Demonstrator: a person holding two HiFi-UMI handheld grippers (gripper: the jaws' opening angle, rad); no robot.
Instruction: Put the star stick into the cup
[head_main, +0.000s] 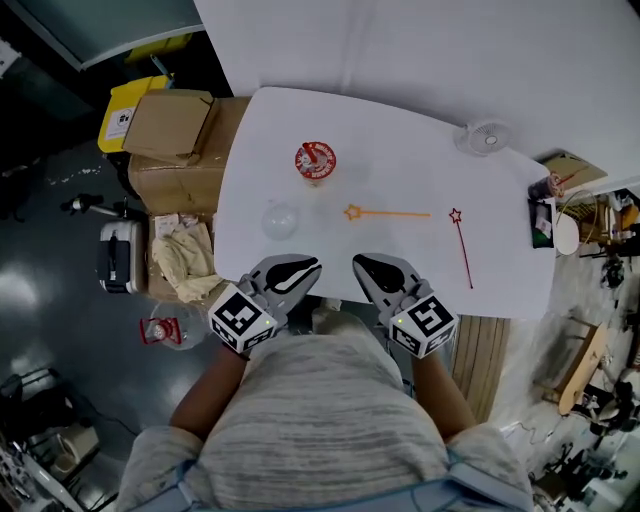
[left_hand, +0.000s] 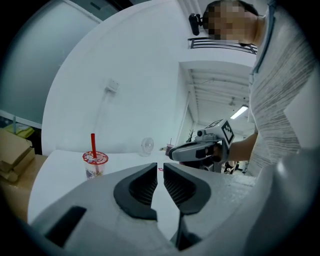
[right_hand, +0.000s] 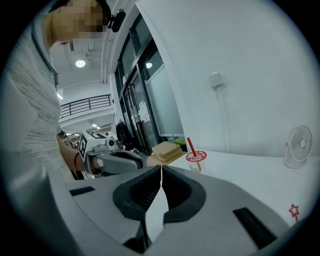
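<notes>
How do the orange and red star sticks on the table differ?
The orange star stick lies crosswise, star toward the left; the red star stick runs far to near, star at its far end. The orange one lies nearer the cup; the red one nearer the table's right edge. Both lie flat, ungripped.

A white counter (head_main: 400, 170) stands against a plain white wall (right_hand: 240, 60). The floor (head_main: 50, 300) on its left is dark and glossy, with pale reflections in it. Cardboard boxes (head_main: 170, 125) are stacked just beside the counter's left end, with a yellow bin (head_main: 125, 112) behind them. Off to one side run tall glass doors (right_hand: 160, 100), with a railed gallery (right_hand: 87, 106) and a round ceiling lamp (right_hand: 80, 63) beyond.
</notes>
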